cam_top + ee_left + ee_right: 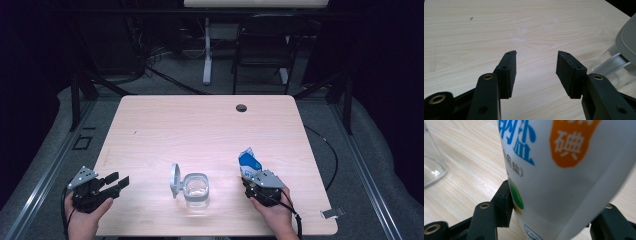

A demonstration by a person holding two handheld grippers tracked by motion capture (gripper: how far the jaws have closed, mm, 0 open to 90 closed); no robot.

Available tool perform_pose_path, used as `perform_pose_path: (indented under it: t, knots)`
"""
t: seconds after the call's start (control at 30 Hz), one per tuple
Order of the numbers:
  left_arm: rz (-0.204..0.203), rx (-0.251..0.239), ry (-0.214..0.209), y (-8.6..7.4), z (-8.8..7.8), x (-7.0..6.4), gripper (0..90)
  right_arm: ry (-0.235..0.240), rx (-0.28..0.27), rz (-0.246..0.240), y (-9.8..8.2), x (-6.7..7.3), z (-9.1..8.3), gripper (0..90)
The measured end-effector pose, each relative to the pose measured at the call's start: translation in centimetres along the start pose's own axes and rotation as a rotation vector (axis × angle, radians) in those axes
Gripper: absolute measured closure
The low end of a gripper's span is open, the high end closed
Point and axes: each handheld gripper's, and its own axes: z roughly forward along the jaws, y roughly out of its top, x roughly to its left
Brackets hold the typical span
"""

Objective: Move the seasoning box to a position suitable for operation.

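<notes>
High view: the left gripper (116, 184) sits at the near left corner of the surface (200, 125), held in the person's left hand (85, 215). Its jaws point right, toward a clear glass jar (196, 190) that stands well apart from them near the middle of the near edge. The jar's grey hinged lid (175, 180) stands open on the side facing those jaws. The right gripper (250, 181), in the person's right hand (272, 210), is at the near right. A white and blue salt bag (249, 162) stands upright directly ahead of its jaws and rises above them. The jar lies to the left of that gripper, near but apart.

Left gripper view: the left gripper's (536, 67) jaws stand open with bare surface (499, 25) between them. The jar (609, 67) and its lid (627, 40) appear beyond the right-hand jaw, not touching it.

Right gripper view: the salt bag (564, 177) stands between the jaws of the right gripper (549, 220), printed with blue characters and an orange patch. The left-hand jaw's pad lies against the bag's side; the right-hand pad is hidden behind the bag, so a full grip cannot be confirmed from this view. The jar's (432, 167) glass wall shows off to the left of the jaws, apart from the bag.
</notes>
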Motion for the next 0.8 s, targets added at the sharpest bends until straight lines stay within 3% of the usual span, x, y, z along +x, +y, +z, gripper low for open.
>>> perform_pose_path:
  t: [0.53, 0.8]
  knots:
    - [-0.008, -0.004, 0.005, 0.0, -0.2, 0.2, 50.9, 0.039, -0.022, -0.105, 2.0, 0.5, -1.2, 43.9]
    - [-0.011, -0.010, 0.005, 0.0, -0.2, 0.3, 50.9, 0.061, -0.005, -0.172, 2.9, 1.3, -1.1, 43.9]
